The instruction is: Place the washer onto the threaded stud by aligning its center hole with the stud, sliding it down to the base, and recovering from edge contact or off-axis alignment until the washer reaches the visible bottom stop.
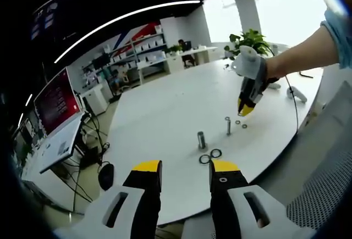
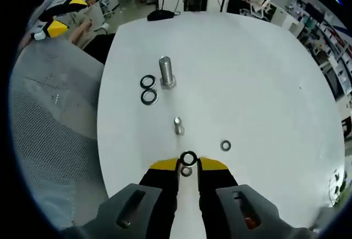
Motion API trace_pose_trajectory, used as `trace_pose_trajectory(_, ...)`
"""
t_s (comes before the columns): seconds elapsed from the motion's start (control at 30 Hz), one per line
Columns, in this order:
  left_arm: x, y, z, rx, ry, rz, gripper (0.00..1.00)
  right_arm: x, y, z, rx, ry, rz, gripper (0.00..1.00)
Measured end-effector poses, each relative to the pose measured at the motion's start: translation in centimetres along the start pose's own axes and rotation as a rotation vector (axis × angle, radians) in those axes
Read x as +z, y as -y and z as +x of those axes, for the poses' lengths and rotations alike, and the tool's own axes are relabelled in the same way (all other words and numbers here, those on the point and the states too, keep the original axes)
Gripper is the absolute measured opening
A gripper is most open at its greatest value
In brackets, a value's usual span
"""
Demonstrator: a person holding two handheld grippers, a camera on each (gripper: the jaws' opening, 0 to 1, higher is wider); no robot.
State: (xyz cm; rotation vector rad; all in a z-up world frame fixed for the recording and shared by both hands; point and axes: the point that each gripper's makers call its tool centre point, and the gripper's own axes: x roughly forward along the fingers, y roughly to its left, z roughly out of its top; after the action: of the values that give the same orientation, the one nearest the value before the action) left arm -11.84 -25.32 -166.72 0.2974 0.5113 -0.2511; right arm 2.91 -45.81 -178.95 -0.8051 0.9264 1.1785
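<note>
In the right gripper view my right gripper (image 2: 188, 163) is shut on a small steel washer (image 2: 188, 158), pinched upright between its yellow tips. The thin threaded stud (image 2: 178, 124) stands on the white table (image 2: 258, 85) a short way ahead of the washer, apart from it. Another small washer (image 2: 186, 171) lies on the table under the jaws, and a third (image 2: 225, 145) lies to the right. In the left gripper view my left gripper (image 1: 186, 167) is open and holds nothing at the table's near edge. The right gripper (image 1: 245, 107) hovers above the thin stud (image 1: 227, 124).
A thicker bolt (image 2: 166, 71) stands farther on, with two dark washers (image 2: 148, 81) beside it. A grey mesh chair (image 2: 49, 123) is at the table's edge. A monitor (image 1: 55, 104), shelves and a plant (image 1: 250, 40) stand beyond the table.
</note>
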Motion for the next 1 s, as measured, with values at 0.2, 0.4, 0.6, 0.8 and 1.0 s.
trace_pose_trajectory(0.2, 0.1, -0.1, 0.0, 0.000, 0.005, -0.002, 0.32, 1.2, -0.5, -0.1, -0.004, 0.014, -0.024, 0.14)
trace_pose_trajectory(0.4, 0.1, -0.2, 0.0, 0.004, 0.010, -0.009, 0.32, 2.2, -1.0, 0.3, 0.003, 0.025, -0.033, 0.14)
trace_pose_trajectory(0.6, 0.2, -0.2, 0.0, 0.002, 0.012, -0.010, 0.32, 2.8, -1.3, 0.5, 0.006, 0.033, -0.042, 0.14)
trace_pose_trajectory(0.8, 0.2, -0.2, 0.0, 0.002, 0.016, -0.011, 0.31, 3.2, -1.1, 0.9, 0.003, 0.035, -0.033, 0.14)
trace_pose_trajectory(1.0, 0.3, -0.2, 0.0, 0.001, 0.016, -0.011, 0.31, 3.4, -1.0, 1.3, -0.001, 0.031, -0.036, 0.14)
